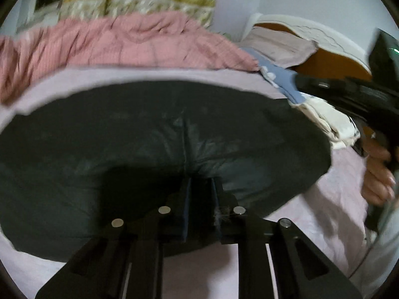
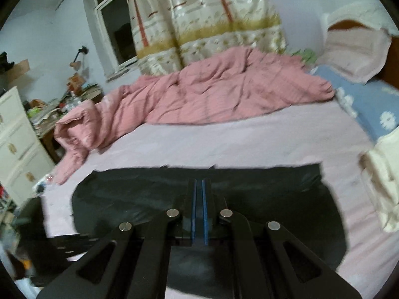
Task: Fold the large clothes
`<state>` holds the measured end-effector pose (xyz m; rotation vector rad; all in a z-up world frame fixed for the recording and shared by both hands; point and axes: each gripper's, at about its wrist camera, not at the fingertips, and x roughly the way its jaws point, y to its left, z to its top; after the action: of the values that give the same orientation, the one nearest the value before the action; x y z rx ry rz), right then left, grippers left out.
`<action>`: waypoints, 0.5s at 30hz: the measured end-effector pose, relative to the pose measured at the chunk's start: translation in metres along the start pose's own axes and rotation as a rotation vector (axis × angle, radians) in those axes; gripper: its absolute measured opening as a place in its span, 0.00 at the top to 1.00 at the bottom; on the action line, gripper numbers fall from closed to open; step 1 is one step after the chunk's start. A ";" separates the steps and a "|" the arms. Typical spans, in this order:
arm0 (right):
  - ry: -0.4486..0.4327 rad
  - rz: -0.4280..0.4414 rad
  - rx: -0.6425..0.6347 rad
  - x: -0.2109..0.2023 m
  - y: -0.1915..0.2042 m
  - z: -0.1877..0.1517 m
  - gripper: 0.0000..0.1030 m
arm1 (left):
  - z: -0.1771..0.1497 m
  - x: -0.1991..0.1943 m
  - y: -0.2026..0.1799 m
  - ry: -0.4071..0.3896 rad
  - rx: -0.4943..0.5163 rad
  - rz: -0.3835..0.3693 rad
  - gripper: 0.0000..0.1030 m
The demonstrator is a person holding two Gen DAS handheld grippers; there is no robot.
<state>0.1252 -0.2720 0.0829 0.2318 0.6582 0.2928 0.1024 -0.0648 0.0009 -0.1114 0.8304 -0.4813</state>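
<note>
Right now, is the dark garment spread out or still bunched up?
Spread out: the dark garment lies mostly flat on the pink sheet, edges showing.

One dark garment, one quilt, two grippers

One large dark green garment lies on one pale pink bedsheet; one crumpled pink quilt, one blue daisy-print pillow, one tree-print curtain, two black two-finger grippers.

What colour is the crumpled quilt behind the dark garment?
Pink quilt, faintly checked; right wrist view shows it best.

Garment on bed sheet, quilt behind, pillows right
</note>
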 end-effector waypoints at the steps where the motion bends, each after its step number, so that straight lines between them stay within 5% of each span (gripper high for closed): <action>1: 0.028 0.022 0.005 0.004 0.003 -0.002 0.96 | -0.002 0.012 0.006 0.028 -0.023 -0.009 0.85; 9: 0.254 0.124 -0.013 0.059 0.047 -0.025 0.96 | -0.013 0.035 0.013 0.010 -0.024 0.017 0.84; 15: 0.469 0.035 0.052 0.125 0.061 -0.043 0.96 | -0.017 0.036 0.016 -0.017 -0.013 0.018 0.84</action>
<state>0.1803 -0.1678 -0.0027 0.2259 1.1270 0.3682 0.1161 -0.0657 -0.0397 -0.1196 0.8173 -0.4574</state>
